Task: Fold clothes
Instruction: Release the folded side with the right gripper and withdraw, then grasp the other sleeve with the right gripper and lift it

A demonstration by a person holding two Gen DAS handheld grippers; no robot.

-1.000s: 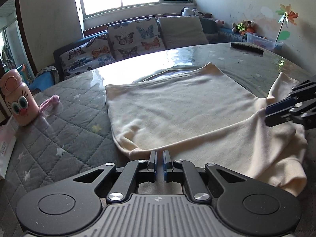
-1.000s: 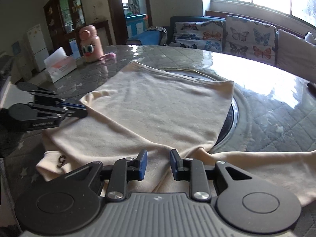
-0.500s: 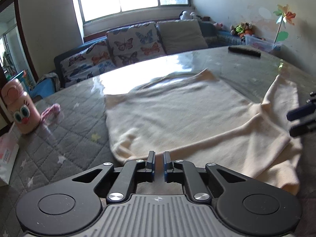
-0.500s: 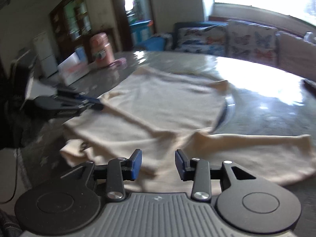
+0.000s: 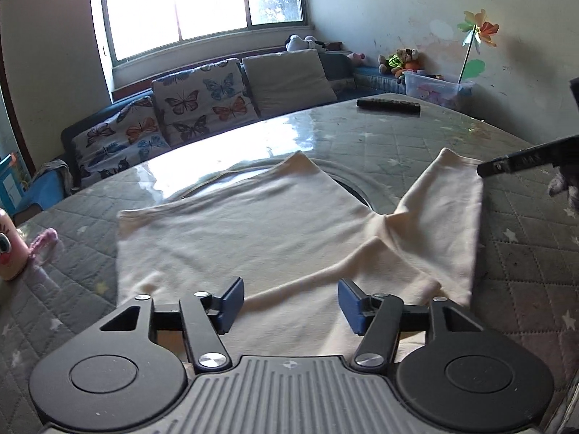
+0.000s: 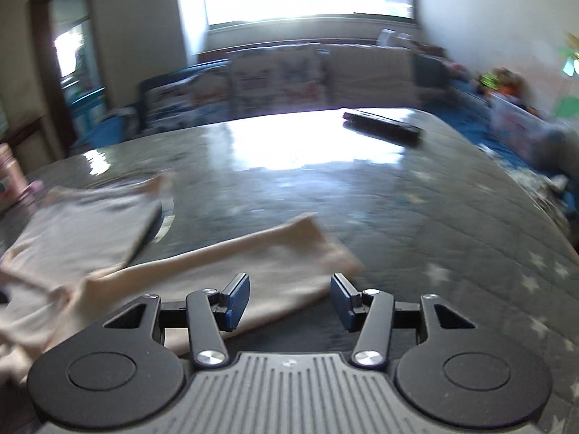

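I have the cream-coloured soft knit top (image 5: 253, 231) lying mostly flat on the grey quilted, star-patterned surface (image 5: 524, 238), its body spread toward the window and one sleeve (image 5: 448, 209) splayed out to my right, with a ridge of bunched fabric running across the near part. To do this fold well, I judge I should take that sleeve near its cuff and at the shoulder seam, lift it only slightly and lay it straight across the body, so the edges line up and the ridge is smoothed out rather than trapped beneath. My left gripper (image 5: 289, 305) is spread wide, its blue pads hovering over the near hem and pinching nothing; whether they brush the cloth I cannot tell. My right gripper (image 6: 289, 300) is also spread wide and holds nothing; the sleeve end (image 6: 275, 264) lies just ahead of it and between its fingers, though this view is blurred with motion. A dark flat bar-shaped object (image 5: 388, 106) sits well apart at the far edge, and a pink cartoon-faced bottle (image 5: 9, 246) stands off to my left.
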